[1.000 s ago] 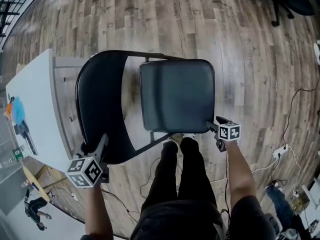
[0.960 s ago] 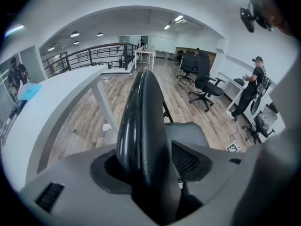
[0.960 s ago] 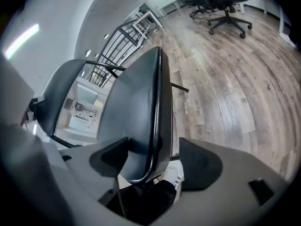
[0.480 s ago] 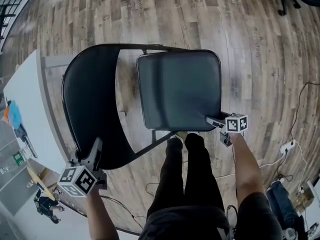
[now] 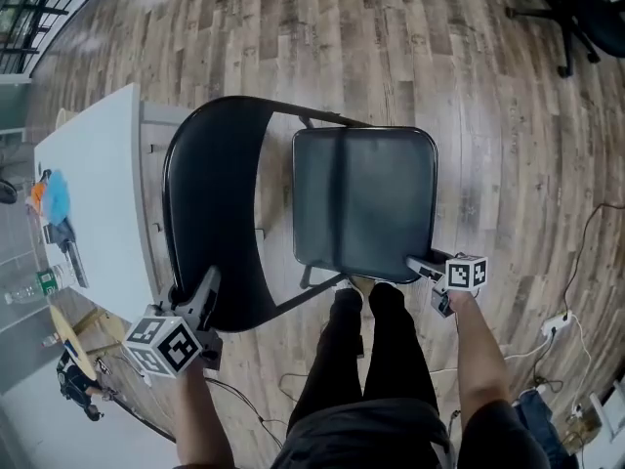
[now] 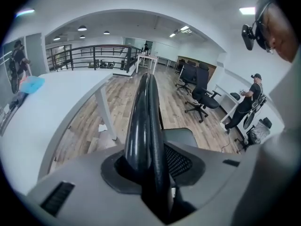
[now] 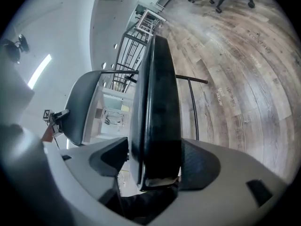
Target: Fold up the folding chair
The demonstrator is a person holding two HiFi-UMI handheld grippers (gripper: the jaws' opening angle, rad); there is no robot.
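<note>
The black folding chair stands open on the wood floor below me. Its curved backrest is at the left and its dark padded seat in the middle. My left gripper sits on the backrest's near rim. In the left gripper view that rim runs between the jaws, which have just been closing and now press on it. My right gripper holds the seat's near right corner. The seat's thick edge fills its wide jaws, which have just closed a little on it.
A white table with small items stands close on the chair's left. An office chair is at the far right, and cables lie on the floor at the right. My legs stand just behind the seat. Another person stands further off.
Both grippers stay on the same spots of the chair, the left on the backrest rim and the right on the seat corner. The right gripper has shifted a little right and lower in the picture.
</note>
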